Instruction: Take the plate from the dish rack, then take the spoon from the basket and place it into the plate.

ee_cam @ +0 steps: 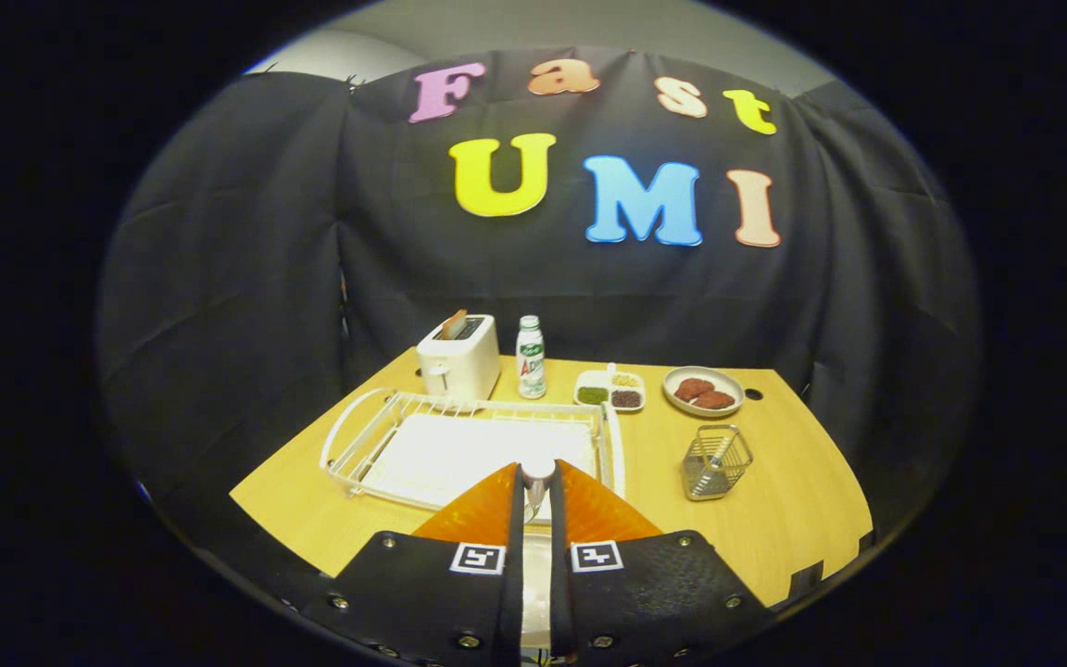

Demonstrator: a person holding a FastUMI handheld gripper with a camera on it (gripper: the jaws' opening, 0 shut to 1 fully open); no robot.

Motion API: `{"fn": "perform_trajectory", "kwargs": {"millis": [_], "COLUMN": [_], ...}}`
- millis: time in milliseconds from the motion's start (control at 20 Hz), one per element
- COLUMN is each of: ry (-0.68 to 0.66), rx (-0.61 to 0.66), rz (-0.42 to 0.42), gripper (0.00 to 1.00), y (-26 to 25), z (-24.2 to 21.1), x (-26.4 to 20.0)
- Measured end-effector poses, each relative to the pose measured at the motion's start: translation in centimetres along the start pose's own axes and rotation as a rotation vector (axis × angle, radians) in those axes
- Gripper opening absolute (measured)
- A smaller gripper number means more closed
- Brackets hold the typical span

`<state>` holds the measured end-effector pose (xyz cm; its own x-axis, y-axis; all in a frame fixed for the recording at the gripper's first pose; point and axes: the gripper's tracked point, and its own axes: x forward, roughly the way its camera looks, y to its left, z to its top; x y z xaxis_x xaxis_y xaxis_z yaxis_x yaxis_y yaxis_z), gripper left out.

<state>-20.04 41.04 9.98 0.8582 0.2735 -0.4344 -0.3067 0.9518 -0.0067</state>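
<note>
- White wire dish rack point(376, 435) on the wooden table point(774, 528).
- Wire basket point(716, 461) right of it; any spoon inside cannot be made out.
- Gripper point(536, 482) fingers clamp a white plate point(536, 565) edge-on.

a small bottle point(531, 357) stands on the worktop point(774, 519) between a toaster point(458, 357) and a divided dish point(609, 390). its label carries green print near the top and large red characters lower down; the print is too small and blurred to read. two square black-and-white coded markers sit on the gripper point(537, 484), one on each finger, just behind the tips; they are machine patterns, with no letters or numbers in them. the fingers are nearly closed on the upright edge of a white plate point(538, 565). no other readable writing shows on the things on the worktop.
</note>
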Motion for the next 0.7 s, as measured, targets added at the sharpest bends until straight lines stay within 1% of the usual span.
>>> {"fn": "perform_trajectory", "kwargs": {"millis": [150,250,500,700], "ry": [0.048,0.076,0.132,0.157], "rx": [-0.045,-0.052,-0.051,-0.047], "rz": [0.048,0.069,0.090,0.101], "gripper": [0.11,0.12,0.12,0.12], "y": [2.5,3.4,3.7,3.7], "z": [-2.4,-3.8,-6.4,-7.6], "x": [0.1,0.3,1.0,1.5]}}
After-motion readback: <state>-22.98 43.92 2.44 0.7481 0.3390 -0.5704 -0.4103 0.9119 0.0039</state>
